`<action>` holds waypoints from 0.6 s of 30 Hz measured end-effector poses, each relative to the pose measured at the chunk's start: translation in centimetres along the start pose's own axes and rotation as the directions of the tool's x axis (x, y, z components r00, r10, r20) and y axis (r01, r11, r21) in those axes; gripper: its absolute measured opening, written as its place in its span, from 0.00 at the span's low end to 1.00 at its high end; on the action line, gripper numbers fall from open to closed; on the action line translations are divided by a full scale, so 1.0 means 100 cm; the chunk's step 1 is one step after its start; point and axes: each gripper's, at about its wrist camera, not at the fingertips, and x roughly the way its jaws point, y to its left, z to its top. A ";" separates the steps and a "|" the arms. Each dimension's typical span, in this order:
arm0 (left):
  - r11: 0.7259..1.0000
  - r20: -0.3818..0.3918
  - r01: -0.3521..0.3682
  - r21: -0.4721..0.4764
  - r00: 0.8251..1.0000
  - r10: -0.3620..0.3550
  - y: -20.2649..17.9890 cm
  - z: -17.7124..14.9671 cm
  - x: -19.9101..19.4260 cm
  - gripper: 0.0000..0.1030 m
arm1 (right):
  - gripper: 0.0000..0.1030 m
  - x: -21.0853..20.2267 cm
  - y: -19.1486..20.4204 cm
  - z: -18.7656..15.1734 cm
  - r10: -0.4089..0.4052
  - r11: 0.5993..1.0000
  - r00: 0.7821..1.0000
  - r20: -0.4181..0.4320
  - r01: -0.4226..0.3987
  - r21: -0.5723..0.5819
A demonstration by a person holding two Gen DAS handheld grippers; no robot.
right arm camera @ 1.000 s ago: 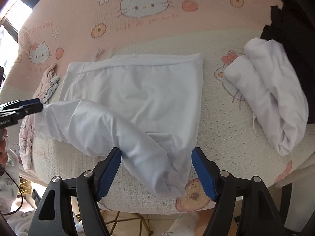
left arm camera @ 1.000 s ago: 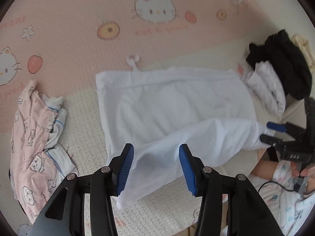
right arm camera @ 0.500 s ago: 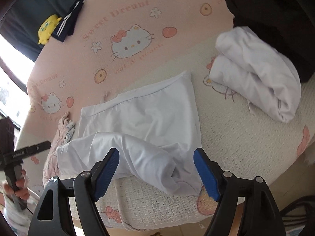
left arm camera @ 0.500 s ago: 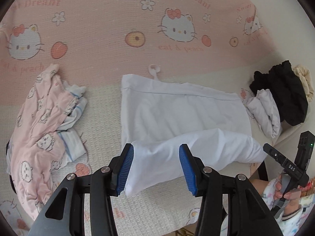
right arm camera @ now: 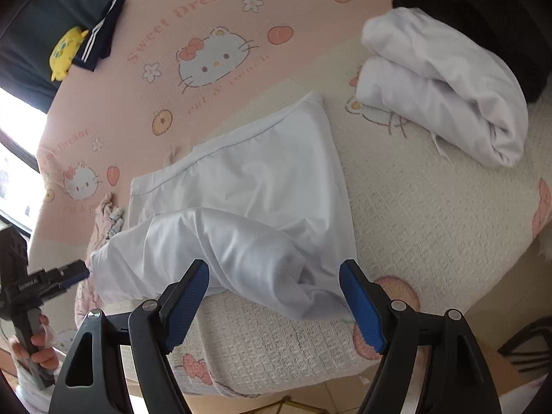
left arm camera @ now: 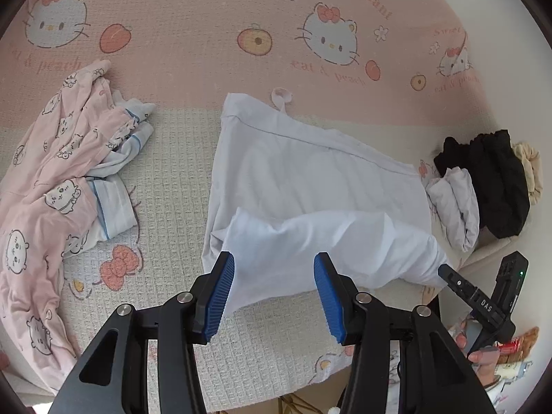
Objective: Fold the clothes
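Two hand-held tools above a bed covered by a pink and cream waffle-weave blanket printed with cartoon cats and peaches. The left tool has its blue-padded fingers spread apart and holds nothing; the near edge of the white garment shows between the pads, below them. The right tool is likewise spread wide and empty, over the near right corner of the same garment.

The white cotton garment lies flat at the centre of the blanket, with its near part turned back over itself into a loose, puffed fold running from 9 to 3 o'clock. A pink patterned garment is bunched at 9 o'clock in the left wrist view, well apart from the white one. At 3 o'clock lie a folded white cloth bundle and, just beyond it, a crumpled black garment. In each view the opposite tool appears at the frame edge, gripped by a hand.
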 end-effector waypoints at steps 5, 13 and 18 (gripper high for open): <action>0.999 0.002 -0.026 0.035 1.000 0.026 -0.007 -0.007 0.006 0.43 | 0.75 -0.003 -0.002 -0.002 -0.006 1.000 1.000 0.007 0.006 0.005; 0.982 0.071 -0.130 0.136 0.990 0.121 -0.022 -0.022 0.012 0.43 | 0.36 0.000 0.007 -0.002 -0.047 0.998 0.999 0.024 0.048 -0.037; 0.984 0.043 -0.143 0.110 0.989 0.139 -0.017 -0.016 0.020 0.43 | 0.36 0.009 -0.002 0.005 -0.065 0.998 0.998 0.016 0.064 0.010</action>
